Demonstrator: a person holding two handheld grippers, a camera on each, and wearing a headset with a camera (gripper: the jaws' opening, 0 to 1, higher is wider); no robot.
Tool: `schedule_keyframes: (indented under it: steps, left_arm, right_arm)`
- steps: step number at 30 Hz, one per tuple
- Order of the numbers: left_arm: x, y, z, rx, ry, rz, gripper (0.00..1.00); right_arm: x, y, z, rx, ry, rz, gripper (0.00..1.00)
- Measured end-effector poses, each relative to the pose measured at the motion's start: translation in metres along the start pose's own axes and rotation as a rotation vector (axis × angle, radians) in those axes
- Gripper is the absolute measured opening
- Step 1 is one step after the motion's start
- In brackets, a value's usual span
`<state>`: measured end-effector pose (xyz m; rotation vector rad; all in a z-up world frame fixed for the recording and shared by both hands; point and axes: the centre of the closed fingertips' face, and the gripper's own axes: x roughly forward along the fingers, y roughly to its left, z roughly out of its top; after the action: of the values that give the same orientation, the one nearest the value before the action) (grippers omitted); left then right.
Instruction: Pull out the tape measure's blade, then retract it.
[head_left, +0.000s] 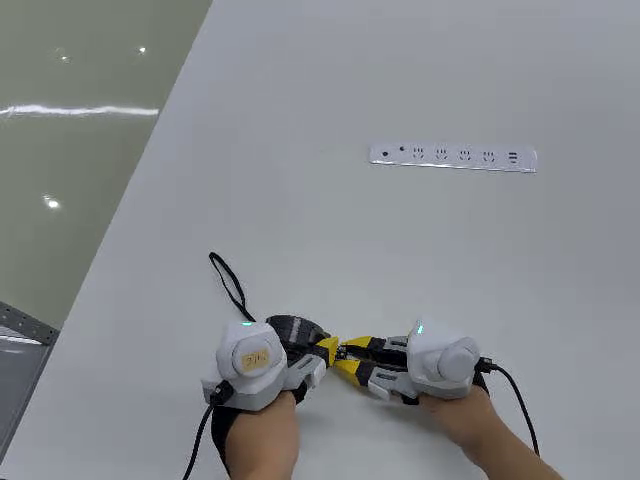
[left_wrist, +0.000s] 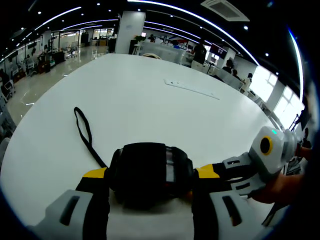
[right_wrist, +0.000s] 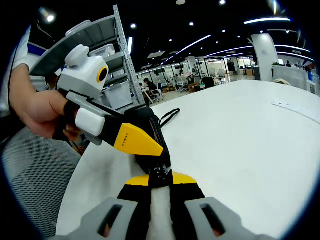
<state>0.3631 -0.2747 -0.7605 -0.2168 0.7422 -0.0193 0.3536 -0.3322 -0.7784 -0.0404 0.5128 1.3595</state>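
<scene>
The tape measure (left_wrist: 145, 165) is black, with a black strap (left_wrist: 85, 131). The left gripper (left_wrist: 151, 175) and right gripper (right_wrist: 160, 179) both have white bodies and black jaws tipped yellow. The desk (head_left: 400, 250) is plain white, as is the power strip (head_left: 452, 157). The floor (head_left: 70, 150) is glossy grey-green.

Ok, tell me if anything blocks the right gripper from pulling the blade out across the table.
Nothing visible does. The left gripper is shut on the tape measure, the right gripper on the blade at its mouth. The power strip lies far off on the table.
</scene>
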Motion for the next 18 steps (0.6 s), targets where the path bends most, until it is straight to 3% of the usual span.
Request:
schedule_keyframes:
  steps: [18]
  left_arm:
    - [-0.0003, 0.0006, 0.0004, -0.016, -0.003, -0.001, 0.64]
  right_arm:
    - [0.006, 0.0015, 0.0023, -0.019, 0.01, 0.026, 0.11]
